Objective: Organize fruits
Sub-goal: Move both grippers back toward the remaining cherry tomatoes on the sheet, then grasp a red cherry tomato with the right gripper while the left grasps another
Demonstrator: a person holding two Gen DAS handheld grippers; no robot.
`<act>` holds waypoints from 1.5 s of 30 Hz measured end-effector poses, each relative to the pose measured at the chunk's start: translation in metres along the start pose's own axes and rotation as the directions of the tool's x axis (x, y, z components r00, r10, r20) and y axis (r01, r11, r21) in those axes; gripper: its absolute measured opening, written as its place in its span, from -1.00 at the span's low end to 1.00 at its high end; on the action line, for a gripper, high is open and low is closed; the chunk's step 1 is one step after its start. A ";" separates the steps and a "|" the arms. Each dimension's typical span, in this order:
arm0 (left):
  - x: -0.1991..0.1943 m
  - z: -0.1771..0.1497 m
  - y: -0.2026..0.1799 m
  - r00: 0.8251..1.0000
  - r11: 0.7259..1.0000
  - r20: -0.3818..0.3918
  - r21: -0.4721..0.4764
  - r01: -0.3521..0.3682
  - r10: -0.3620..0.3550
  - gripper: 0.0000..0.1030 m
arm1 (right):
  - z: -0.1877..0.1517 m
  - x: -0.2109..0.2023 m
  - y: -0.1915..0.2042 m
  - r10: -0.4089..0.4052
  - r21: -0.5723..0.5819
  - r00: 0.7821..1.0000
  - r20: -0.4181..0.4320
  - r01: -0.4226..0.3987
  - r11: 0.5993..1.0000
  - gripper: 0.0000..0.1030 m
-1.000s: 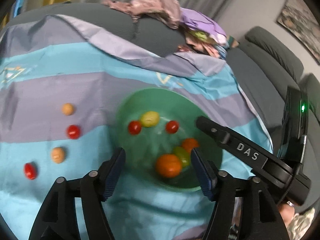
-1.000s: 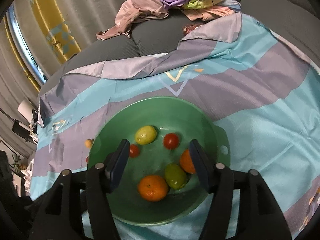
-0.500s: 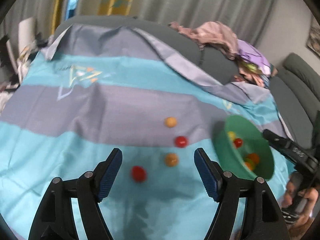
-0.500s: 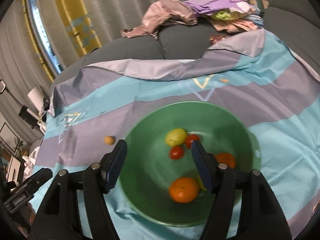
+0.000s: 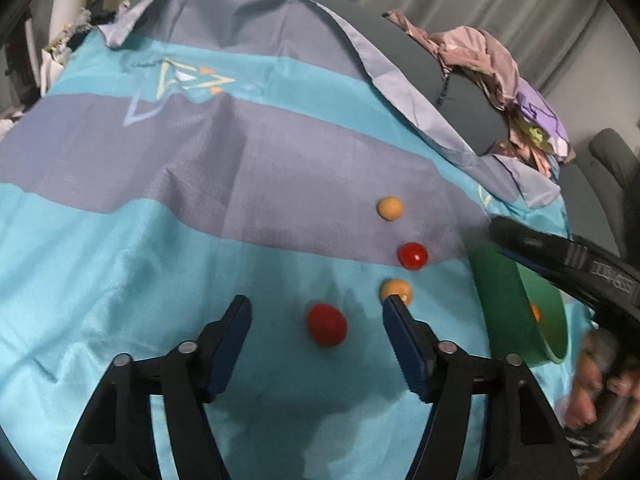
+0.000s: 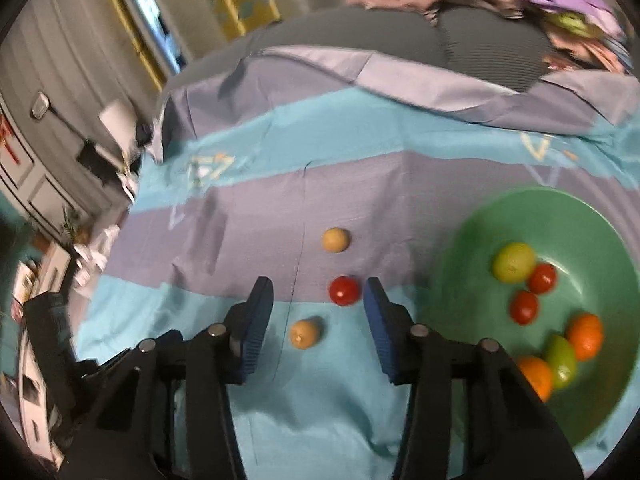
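Your left gripper [image 5: 316,316] hangs over the striped sheet [image 5: 160,240], jaws just closing but apart, a red tomato [image 5: 326,324] untouched between them. Your right gripper [image 6: 318,300], jaws also narrowing yet empty, frames another tomato [image 6: 344,290] and a tan fruit [image 6: 305,333]. The green bowl [image 6: 600,224] holds the rest.
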State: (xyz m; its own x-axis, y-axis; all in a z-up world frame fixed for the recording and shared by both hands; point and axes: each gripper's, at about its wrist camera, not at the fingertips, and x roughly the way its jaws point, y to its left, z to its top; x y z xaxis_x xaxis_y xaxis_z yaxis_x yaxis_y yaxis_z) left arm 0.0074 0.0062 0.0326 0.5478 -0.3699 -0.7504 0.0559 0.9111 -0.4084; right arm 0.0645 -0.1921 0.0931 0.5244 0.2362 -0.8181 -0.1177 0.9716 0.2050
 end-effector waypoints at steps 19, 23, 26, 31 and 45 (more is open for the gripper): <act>0.023 -0.012 -0.004 0.993 0.997 -0.104 0.039 -0.060 0.064 -0.17 | 0.001 0.083 0.006 -0.188 -0.118 0.974 -0.130 0.173 0.978 -0.34; 0.024 -0.013 -0.004 0.992 0.996 -0.104 0.048 -0.071 0.076 -0.18 | -0.001 0.089 0.005 -0.186 -0.119 0.972 -0.145 0.170 0.978 -0.35; 0.025 -0.012 -0.003 0.991 0.996 -0.103 0.041 -0.083 0.086 -0.27 | -0.003 0.092 0.006 -0.192 -0.126 0.971 -0.144 0.174 0.977 -0.41; 0.027 -0.009 -0.002 0.992 0.998 -0.112 0.033 -0.060 0.063 -0.63 | -0.006 0.091 0.007 -0.191 -0.142 0.973 -0.132 0.172 0.975 -0.47; 0.023 -0.008 -0.006 0.994 0.999 -0.108 0.046 -0.028 0.033 -0.68 | -0.007 0.074 0.005 -0.136 -0.108 0.984 -0.112 0.124 0.986 -0.47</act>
State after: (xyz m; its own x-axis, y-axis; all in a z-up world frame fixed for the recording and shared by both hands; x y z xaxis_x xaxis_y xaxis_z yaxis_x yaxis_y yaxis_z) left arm 0.0127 -0.0090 0.0138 0.4560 -0.3573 -0.8151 0.0786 0.9284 -0.3631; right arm 0.0962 -0.1696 0.0300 0.4378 0.1011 -0.8934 -0.1416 0.9890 0.0426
